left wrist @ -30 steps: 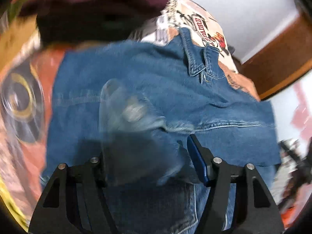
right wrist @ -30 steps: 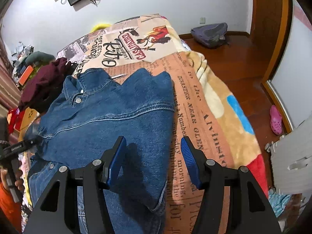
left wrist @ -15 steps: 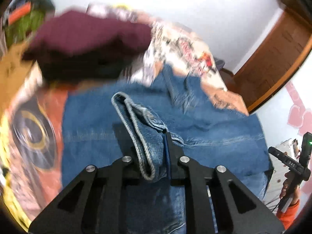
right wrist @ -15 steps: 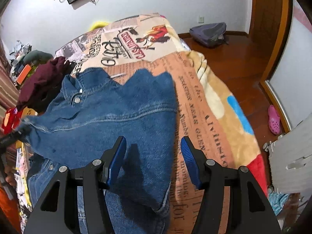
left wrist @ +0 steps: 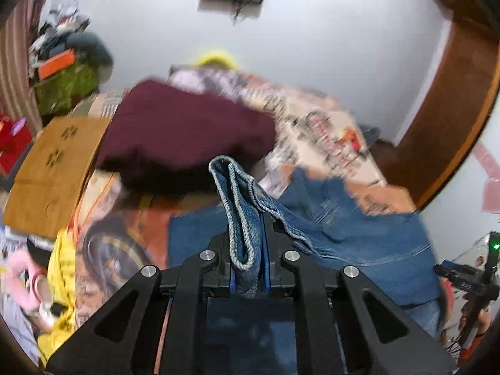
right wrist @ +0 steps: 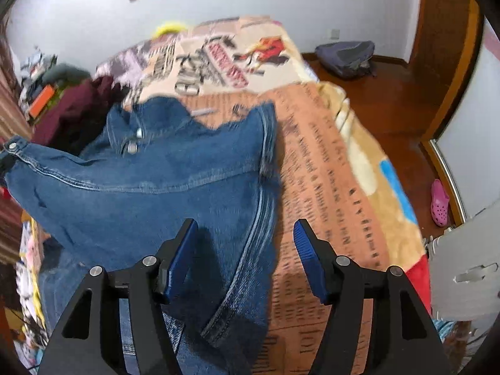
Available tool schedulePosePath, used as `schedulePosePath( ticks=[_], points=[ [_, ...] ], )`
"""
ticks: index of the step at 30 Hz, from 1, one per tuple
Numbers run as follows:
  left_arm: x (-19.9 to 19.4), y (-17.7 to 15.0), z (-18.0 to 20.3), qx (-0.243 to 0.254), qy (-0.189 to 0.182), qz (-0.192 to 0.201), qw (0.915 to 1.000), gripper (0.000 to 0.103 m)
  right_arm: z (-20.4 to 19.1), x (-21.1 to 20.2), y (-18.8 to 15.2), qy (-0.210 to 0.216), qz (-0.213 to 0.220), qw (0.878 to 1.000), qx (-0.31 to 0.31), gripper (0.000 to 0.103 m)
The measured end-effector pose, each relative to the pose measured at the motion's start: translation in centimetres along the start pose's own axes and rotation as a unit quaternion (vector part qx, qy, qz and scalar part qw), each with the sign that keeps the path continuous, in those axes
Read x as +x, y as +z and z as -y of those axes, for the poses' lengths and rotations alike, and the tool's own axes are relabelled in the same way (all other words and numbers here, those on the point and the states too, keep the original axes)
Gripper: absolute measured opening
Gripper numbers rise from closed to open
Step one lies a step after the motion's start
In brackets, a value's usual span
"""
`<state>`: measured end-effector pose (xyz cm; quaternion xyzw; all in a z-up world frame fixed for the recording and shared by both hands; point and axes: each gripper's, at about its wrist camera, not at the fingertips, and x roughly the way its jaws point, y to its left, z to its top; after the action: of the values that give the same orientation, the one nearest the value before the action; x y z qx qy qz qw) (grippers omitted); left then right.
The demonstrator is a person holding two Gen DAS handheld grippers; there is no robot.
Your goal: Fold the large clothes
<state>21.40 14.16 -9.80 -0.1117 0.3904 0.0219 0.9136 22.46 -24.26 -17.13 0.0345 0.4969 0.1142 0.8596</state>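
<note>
The left gripper (left wrist: pixel 247 268) is clenched on a doubled fold of the denim jacket (left wrist: pixel 359 237), its blue pads pressed flat against both sides of the cloth. The pinched piece is a thick hemmed cuff or edge, pale and frayed-looking along its stitched rim, standing up out of the jaws and curling over at the top. From there the fabric slopes down and away to the right of the claw, onto the rest of the jacket lying on the bed. Ahead of the claw and slightly left sits a heap of maroon clothing (left wrist: pixel 184 137), soft and matte, close behind the raised fold. Further left is a flat brown cardboard sheet (left wrist: pixel 53 168).

The right gripper (right wrist: pixel 245 256) is released, jaws spread wide, hovering over the jacket's right-hand edge. Its left finger is above the denim, its right finger above the printed blanket (right wrist: pixel 331 187), so the jacket's seamed side hem runs between them. The denim is mid-blue, heavy, with double-stitched seams and metal buttons near the collar (right wrist: pixel 125 125) ahead and left of this claw; its far-left corner is lifted off the bed. To the right of the claw the blanket lies bare out to the bed's edge, beyond which is polished wooden floor with a grey backpack (right wrist: pixel 347 54) and a pink clog (right wrist: pixel 440 201).
</note>
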Motion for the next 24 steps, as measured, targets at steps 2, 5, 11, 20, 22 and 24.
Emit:
schedulePosePath(
  ticks=[2,5,11,20,22,24],
  points=[
    [1.8,-1.9,-1.4,-0.005,0.016,-0.032,0.9993,0.012,-0.5,0.8,-0.4,-0.002,-0.007,1.000,-0.008,0.059],
    [4.5,-4.9,-2.8,-0.005,0.031,-0.081,0.9962,0.013,-0.4,0.6,-0.5,-0.005,-0.001,1.000,-0.004,0.066],
    [7.5,-9.3,-4.3,-0.003,0.045,-0.139,0.9892,0.028,0.3,0.5,-0.6,0.011,-0.016,1.000,0.012,0.067],
    [4.1,-8.9,-6.1,0.009,0.073,-0.137,0.9879,0.052,-1.2,-2.1,-0.7,-0.029,0.008,0.999,-0.043,0.067],
    [2.4,-8.4,-6.6,0.006,0.067,-0.127,0.9896,0.052,-1.5,-3.3,-0.8,-0.030,0.019,0.998,-0.057,0.067],
    [0.9,-8.2,-7.2,-0.001,0.054,-0.120,0.9914,0.054,-1.6,-4.1,-1.0,-0.027,0.027,0.997,-0.064,0.067]
  ],
)
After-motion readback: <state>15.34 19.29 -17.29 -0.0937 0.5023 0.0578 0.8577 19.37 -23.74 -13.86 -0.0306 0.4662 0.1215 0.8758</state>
